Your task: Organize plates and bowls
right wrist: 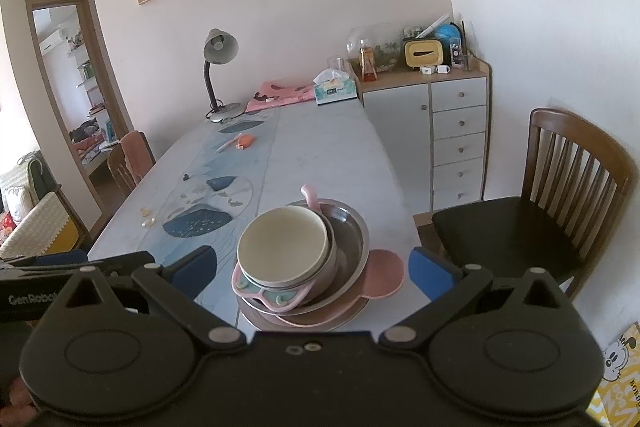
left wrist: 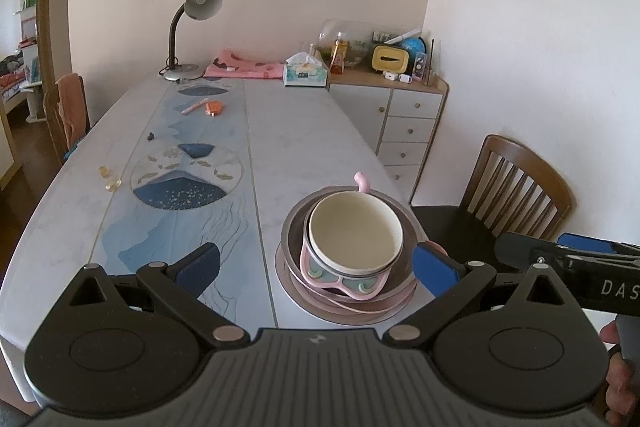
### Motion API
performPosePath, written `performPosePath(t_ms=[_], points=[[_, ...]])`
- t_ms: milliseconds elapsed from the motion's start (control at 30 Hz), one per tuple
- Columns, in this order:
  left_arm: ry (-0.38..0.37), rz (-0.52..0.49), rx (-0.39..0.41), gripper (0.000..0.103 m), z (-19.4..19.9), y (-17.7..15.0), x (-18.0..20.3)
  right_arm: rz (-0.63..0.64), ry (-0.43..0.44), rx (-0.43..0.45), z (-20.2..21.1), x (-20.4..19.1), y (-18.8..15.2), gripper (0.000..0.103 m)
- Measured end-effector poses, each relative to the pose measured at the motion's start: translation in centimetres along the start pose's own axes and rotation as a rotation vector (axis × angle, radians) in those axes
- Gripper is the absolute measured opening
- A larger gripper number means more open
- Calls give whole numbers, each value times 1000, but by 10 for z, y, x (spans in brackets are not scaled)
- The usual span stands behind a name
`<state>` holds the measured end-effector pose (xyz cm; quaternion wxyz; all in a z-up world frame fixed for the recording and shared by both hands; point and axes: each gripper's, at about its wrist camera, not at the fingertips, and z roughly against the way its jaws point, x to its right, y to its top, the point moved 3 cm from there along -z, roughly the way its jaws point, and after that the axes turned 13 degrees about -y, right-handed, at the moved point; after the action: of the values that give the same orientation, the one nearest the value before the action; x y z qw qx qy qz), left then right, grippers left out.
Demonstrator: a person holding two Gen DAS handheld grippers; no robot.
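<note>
The long table [left wrist: 320, 147] fills the middle of both views, running away toward the wall at the top of the frame, and the stack of dishes [right wrist: 304, 267] sits at its near right corner, close to the edge by the wooden chair [right wrist: 568, 195]. The stack lies just ahead of both claws: in the left wrist view it sits lower centre-right, nearer that claw's right finger; in the right wrist view it sits lower centre, a little toward the left finger, so the right gripper [right wrist: 312, 269] looks the better centred of the two. The left gripper [left wrist: 316, 265] has its fingers spread wide apart and holds nothing; the right gripper is likewise wide apart and empty, and neither touches the dishes. From the bottom up the stack shows a flat pink plate [right wrist: 384, 273] with rounded ears poking out to the right, a metal dish [right wrist: 352, 231], a pink divided tray [right wrist: 272, 293] tilted toward the camera, and on top a cream bowl [right wrist: 284, 239] standing mouth up. A pink curved handle [right wrist: 310, 195] rises behind the bowl. In my judgement the bowl is free to lift straight up; the tilted tray under it may shift. Farther off, well clear, stand a desk lamp [left wrist: 192, 27], a tissue box [left wrist: 306, 71] and a pen [left wrist: 194, 105]
</note>
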<state>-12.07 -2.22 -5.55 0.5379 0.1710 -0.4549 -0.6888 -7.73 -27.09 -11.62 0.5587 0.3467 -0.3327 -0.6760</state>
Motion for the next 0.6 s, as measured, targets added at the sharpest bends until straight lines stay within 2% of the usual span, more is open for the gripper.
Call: performPosePath(t_ms=[233, 600], points=[[-6, -26, 49, 103, 7, 2, 5, -11, -21, 12, 2, -1, -1, 103], [10, -27, 60, 103, 10, 1, 6, 1, -16, 16, 4, -6, 0, 103]])
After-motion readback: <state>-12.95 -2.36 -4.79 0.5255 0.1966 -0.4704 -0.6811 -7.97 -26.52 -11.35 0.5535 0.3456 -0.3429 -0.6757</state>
